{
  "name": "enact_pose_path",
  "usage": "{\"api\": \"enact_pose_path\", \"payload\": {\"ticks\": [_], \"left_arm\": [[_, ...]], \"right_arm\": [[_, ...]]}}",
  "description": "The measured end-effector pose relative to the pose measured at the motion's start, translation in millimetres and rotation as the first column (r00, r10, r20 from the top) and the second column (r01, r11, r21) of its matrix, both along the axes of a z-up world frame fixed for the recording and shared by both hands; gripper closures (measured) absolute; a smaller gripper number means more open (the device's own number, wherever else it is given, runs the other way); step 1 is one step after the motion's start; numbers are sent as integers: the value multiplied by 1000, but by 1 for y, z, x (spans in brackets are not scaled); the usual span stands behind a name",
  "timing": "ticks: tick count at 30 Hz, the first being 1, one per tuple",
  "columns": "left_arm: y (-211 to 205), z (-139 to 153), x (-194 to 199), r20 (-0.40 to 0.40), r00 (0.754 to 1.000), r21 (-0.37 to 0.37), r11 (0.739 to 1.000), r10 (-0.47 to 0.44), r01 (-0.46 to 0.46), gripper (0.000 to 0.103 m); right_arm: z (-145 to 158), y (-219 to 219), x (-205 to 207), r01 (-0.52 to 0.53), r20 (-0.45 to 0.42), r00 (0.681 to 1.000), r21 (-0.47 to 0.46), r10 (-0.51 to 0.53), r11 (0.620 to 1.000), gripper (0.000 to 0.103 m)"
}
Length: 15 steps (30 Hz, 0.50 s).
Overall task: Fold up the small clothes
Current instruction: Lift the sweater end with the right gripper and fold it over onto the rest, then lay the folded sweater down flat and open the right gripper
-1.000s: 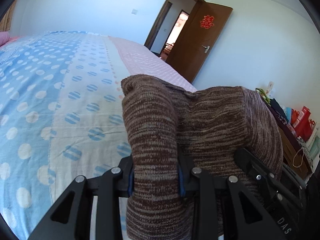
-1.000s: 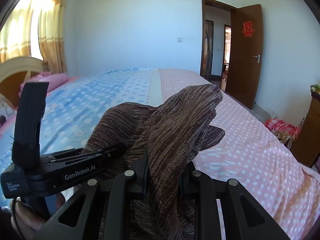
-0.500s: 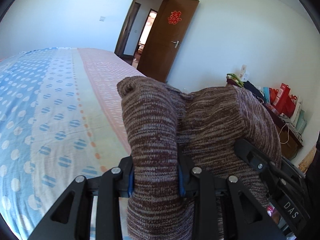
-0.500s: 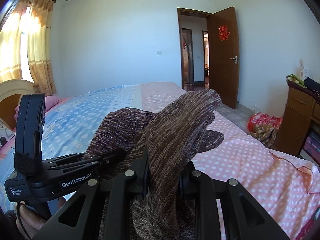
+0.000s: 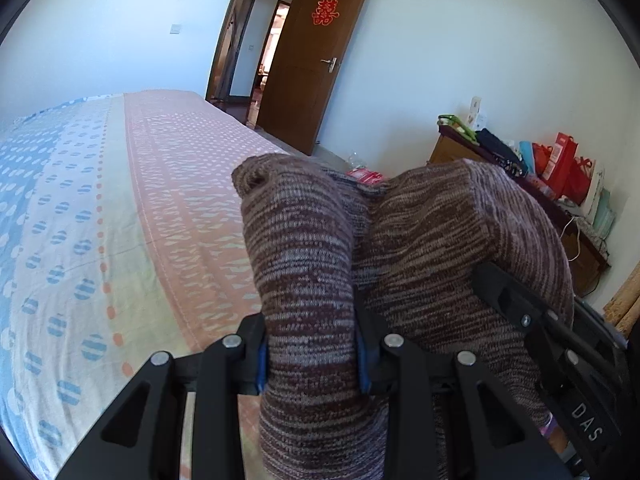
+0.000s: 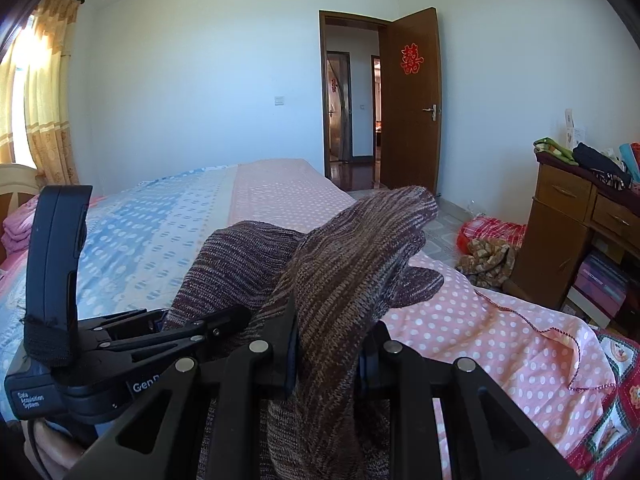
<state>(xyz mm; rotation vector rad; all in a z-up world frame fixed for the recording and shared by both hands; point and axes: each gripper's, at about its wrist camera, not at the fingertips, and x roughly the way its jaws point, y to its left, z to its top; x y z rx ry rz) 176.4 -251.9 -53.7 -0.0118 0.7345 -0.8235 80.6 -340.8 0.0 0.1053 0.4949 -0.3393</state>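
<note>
A brown marled knit garment [image 5: 304, 264] is held up in the air between both grippers, above the bed. My left gripper [image 5: 310, 354] is shut on one bunched edge of it. My right gripper [image 6: 328, 354] is shut on another bunched part of the garment [image 6: 352, 272]. In the left wrist view the right gripper's black body [image 5: 532, 320] sits close on the right under the cloth. In the right wrist view the left gripper's body [image 6: 120, 344] sits close on the left. The fingertips of both are hidden by the knit.
The bed [image 5: 120, 220] with a blue, cream and pink dotted sheet lies below and ahead. A wooden cabinet [image 6: 576, 232] piled with bags stands at the right. A red bag and cloth [image 6: 492, 240] lie on the floor. An open brown door [image 6: 412, 100] is behind.
Both grippers have swung to the right with the garment still gripped; the view now shows more of the pink side of the bed, the door and the cabinet.
</note>
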Motion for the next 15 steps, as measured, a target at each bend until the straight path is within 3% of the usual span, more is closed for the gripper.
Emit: {"api": "enact_pose_path", "payload": {"ticks": [5, 11, 15], "left_arm": [[-21, -19, 17, 15, 999, 33, 998, 52, -53, 70], [-46, -56, 43, -72, 993, 114, 990, 97, -88, 70], [-49, -68, 41, -65, 992, 146, 984, 111, -100, 67]], "right_arm": [[-22, -22, 31, 1, -42, 999, -25, -2, 1000, 81], [-68, -51, 78, 12, -183, 983, -17, -15, 1000, 81], [-91, -61, 93, 10, -254, 967, -7, -12, 1000, 80]]}}
